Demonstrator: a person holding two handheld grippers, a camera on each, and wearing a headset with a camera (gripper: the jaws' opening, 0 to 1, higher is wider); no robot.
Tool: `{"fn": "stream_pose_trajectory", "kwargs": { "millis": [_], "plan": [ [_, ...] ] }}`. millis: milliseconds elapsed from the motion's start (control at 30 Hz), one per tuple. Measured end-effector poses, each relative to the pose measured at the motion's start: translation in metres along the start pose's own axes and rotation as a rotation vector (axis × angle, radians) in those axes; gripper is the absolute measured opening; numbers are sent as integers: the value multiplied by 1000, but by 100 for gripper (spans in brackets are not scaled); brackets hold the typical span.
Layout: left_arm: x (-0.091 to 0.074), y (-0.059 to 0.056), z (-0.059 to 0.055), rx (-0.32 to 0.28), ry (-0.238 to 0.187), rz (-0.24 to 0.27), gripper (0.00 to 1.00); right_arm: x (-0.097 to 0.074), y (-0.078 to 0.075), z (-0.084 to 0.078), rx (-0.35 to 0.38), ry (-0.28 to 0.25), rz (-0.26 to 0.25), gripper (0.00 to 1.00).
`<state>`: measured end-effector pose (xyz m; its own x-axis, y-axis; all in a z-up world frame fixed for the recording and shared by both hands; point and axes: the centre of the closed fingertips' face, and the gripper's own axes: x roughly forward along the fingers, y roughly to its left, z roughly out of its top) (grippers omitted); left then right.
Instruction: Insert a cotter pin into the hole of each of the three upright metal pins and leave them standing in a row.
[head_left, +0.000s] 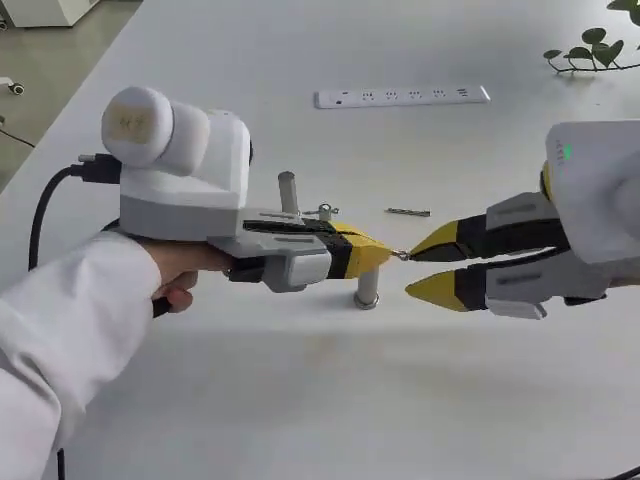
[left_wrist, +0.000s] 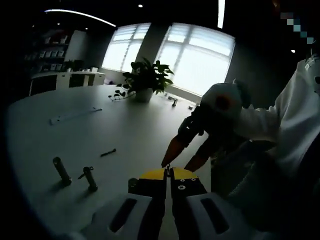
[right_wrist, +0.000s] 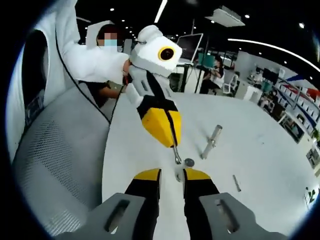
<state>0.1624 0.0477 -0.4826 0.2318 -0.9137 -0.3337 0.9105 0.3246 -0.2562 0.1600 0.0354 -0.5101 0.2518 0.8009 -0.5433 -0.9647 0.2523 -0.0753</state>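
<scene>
My left gripper is shut on a small cotter pin, which sticks out of its yellow tips. The right gripper faces it from the right, open, with its upper jaw close to the cotter pin. Just below both tips stands one upright metal pin; its round top lies beside the held cotter pin. Behind stand a bare pin and a pin with a cotter pin through it. A loose cotter pin lies on the table.
A white power strip lies at the back of the white table. Plant leaves reach in at the back right corner. A black cable hangs from the left gripper over the table's left edge.
</scene>
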Motion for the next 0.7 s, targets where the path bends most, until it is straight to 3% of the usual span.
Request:
{"fn": "stream_pose_trajectory", "kwargs": {
  "millis": [100,267,467,700],
  "plan": [
    [-2,-7,1,110,2,-27,0,-2,4,0,53,-23,28,11],
    [-1,-14,-8,176,58,-59,0,0,20,7,147,-78,112,4],
    [-1,-21,-7,201,43,-95,0,1,28,7,147,-80,131,0],
    [-2,-20,-13,224,78,-108,0,0,31,9,144,-90,150,0]
  ]
}}
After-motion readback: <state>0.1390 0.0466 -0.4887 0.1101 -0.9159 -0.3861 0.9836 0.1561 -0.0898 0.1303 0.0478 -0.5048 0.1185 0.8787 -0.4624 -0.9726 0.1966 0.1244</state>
